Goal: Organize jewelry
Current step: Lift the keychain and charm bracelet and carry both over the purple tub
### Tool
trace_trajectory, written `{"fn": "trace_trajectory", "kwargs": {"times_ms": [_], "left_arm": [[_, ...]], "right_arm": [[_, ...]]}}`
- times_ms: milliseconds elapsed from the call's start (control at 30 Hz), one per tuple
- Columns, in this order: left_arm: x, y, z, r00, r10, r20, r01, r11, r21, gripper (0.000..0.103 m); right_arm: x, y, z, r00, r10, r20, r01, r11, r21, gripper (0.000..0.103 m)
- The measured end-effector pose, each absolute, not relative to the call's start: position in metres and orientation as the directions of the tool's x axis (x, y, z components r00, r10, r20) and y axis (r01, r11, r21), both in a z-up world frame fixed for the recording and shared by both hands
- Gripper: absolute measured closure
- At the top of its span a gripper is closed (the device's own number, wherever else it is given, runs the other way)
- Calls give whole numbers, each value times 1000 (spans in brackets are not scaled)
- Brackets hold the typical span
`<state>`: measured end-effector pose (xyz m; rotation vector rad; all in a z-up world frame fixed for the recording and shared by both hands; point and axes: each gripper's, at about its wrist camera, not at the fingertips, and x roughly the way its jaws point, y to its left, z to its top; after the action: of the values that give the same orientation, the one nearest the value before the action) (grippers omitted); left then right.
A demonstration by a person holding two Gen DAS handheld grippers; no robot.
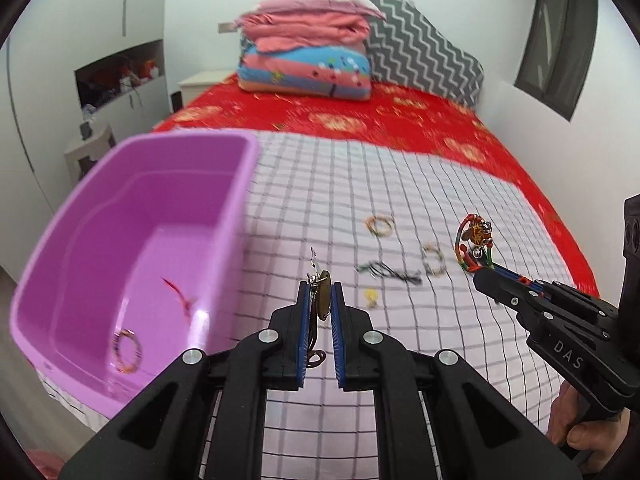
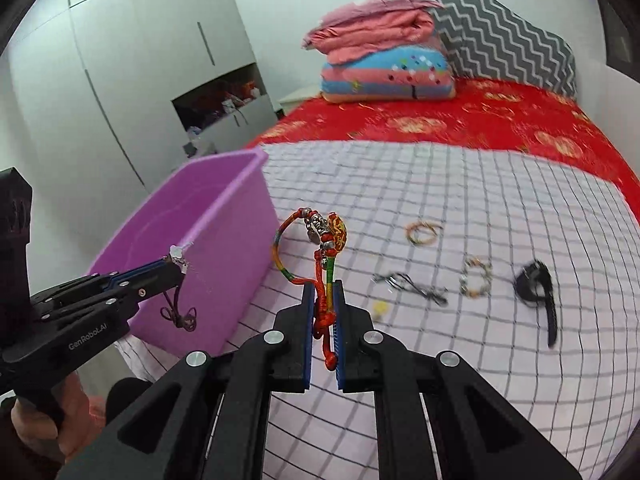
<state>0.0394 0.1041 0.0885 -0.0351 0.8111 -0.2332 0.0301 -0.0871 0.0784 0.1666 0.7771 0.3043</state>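
My left gripper point(image 1: 320, 290) is shut on a pendant on a dark cord point(image 1: 322, 294), held above the checked cloth just right of the purple bin point(image 1: 224, 216). It shows in the right wrist view point(image 2: 176, 266) beside the bin point(image 2: 240, 272). My right gripper point(image 2: 324, 292) is shut on a red, green and orange braided bracelet point(image 2: 320, 240), lifted above the cloth; it also shows in the left wrist view point(image 1: 480, 268). The bin holds a beaded bracelet point(image 1: 127, 350) and a red cord point(image 1: 178, 294).
On the checked cloth point(image 2: 440, 360) lie a thin bangle set point(image 2: 424, 233), a dark cord necklace point(image 2: 412, 286), a beaded bracelet point(image 2: 476, 278), a small yellow piece point(image 2: 380, 307) and a black watch point(image 2: 538, 292). Folded quilts point(image 2: 384, 68) sit at the bed's head.
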Motion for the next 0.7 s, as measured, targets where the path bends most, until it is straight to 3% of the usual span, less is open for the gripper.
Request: {"fn": "trace_trajectory", "kwargs": {"times_ms": [333,700], "left_arm": [[50,192,116,710,-89,-698,34,995,-92,92],[65,276,84,659,10,-752,-122,988,-93,92]], "right_arm": [[67,5,109,627,463,-626,-378,884,275,94],[98,111,92,492,522,-697,-501,825,263,94]]}}
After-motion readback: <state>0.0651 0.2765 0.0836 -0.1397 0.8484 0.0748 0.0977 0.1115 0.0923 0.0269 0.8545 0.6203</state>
